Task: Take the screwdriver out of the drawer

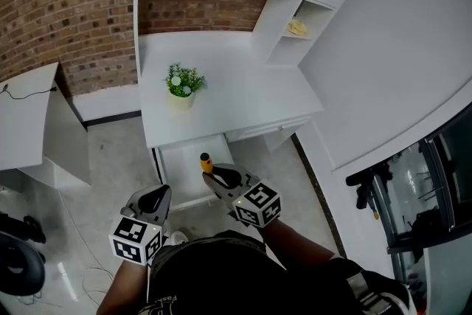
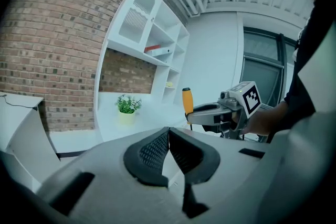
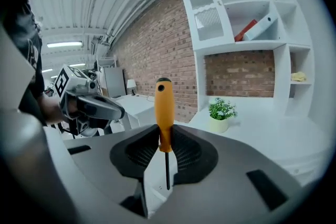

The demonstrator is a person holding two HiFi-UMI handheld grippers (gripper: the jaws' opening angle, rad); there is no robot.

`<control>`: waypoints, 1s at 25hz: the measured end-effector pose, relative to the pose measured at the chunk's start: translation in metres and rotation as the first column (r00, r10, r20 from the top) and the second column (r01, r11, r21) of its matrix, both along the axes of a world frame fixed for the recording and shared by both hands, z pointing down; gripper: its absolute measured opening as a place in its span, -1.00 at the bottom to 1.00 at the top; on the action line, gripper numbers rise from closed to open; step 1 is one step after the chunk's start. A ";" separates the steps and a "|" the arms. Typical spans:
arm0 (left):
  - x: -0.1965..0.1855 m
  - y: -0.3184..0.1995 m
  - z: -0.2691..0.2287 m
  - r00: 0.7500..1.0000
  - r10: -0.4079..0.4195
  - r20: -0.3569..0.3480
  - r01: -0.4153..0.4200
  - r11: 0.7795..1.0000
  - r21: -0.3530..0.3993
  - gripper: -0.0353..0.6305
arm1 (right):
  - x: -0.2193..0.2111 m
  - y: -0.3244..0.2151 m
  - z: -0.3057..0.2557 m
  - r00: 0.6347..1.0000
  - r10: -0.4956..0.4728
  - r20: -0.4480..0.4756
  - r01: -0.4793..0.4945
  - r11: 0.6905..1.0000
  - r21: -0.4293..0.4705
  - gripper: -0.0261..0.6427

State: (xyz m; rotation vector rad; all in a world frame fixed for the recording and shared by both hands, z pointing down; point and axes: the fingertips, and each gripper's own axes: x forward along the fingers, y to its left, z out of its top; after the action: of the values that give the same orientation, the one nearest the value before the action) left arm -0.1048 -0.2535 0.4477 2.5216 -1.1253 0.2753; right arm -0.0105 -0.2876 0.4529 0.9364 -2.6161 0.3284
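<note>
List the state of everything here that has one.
left tongs, shut, empty
right tongs, shut on the screwdriver
screwdriver, upright, handle up, lifted clear of the drawer
drawer, open, pulled out
plant, upright

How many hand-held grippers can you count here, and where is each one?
2. The left hand-held gripper, shut and empty, is at the lower left of the head view. The right hand-held gripper, beside it near the open drawer, grips the screwdriver. None seems hidden.
</note>
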 end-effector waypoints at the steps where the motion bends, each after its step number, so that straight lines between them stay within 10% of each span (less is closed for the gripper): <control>1: 0.002 0.001 -0.004 1.000 -0.004 -0.006 0.004 1.000 0.009 -0.84 | 0.003 0.001 -0.006 1.000 0.007 0.031 -0.007 1.000 -0.005 -0.69; 12: 0.057 0.017 -0.021 0.998 -0.025 -0.052 0.026 0.999 0.025 -0.83 | 0.073 0.019 -0.059 0.953 0.082 0.293 -0.074 0.996 -0.040 -0.69; 25: 0.103 0.045 -0.034 0.995 -0.089 -0.041 0.091 0.995 0.049 -0.83 | 0.135 0.050 -0.061 0.938 0.089 0.334 -0.079 0.996 -0.041 -0.69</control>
State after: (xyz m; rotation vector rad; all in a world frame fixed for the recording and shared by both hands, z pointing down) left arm -0.0023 -0.2087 0.4141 2.5006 -1.2413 0.1752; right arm 0.1243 -0.2374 0.3918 1.0664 -2.8716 0.5925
